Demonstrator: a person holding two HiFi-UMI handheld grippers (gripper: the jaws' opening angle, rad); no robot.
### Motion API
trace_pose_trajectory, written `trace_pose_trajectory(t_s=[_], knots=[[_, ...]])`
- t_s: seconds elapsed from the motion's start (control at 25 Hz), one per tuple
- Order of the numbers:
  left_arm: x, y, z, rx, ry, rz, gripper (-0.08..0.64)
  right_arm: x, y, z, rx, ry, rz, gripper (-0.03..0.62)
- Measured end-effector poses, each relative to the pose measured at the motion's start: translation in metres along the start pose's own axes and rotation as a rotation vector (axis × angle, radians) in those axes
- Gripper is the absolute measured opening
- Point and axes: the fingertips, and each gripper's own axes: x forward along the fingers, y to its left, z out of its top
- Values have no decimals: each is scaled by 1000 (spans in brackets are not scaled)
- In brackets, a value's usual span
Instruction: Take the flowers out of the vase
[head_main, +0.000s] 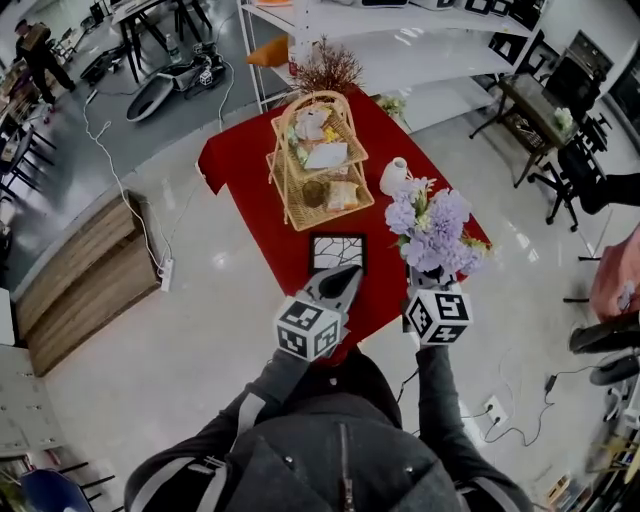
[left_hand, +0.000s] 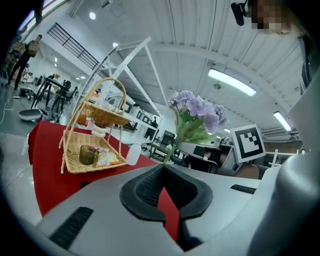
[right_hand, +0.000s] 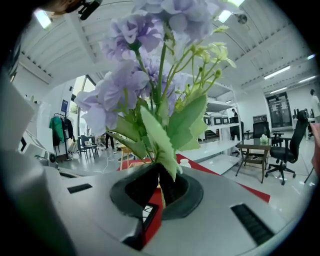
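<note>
The right gripper (right_hand: 160, 175) has its two fingers (right_hand: 131, 192) squeezed tight on the green stems of the flowers (head_main: 432, 225). The purple blooms and leaves stand up right above the fingertips. The stems run down between the fingers, and their lower ends cannot be seen.

The white vase (head_main: 396, 176) stands on the red table (head_main: 240, 160), out past the right fingertips and a little toward the left gripper's side. In the head view nothing sticks out of its top, and the flowers are not touching it. So the main job looks done: the flowers are out of the vase.

The left gripper (left_hand: 162, 170) holds nothing. Its fingers (left_hand: 145, 192) meet at the tips, and only a bit of red table shows through the gap behind them. A dark square tile (head_main: 338, 252) lies just past these fingertips. The basket stand (head_main: 315, 165) is farther out beyond them. The flowers are beside the left fingers, on the right gripper's side.

What is left is probably small. The right gripper has the bunch up in the air, so it would need a place to lay it down, likely on a bare part of the table away from the vase. Then the fingers could let go.
</note>
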Motion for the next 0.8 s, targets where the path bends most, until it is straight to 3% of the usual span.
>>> trace_pose_trajectory(t_s=[0.32,0.8], knots=[[-7,-4,-7,-16,5,-5,8,-23,13,-23,24,40,-23,15],[-11,-2,-8,-12,7,0,8,-22,18,-18,24,28,-7,15]])
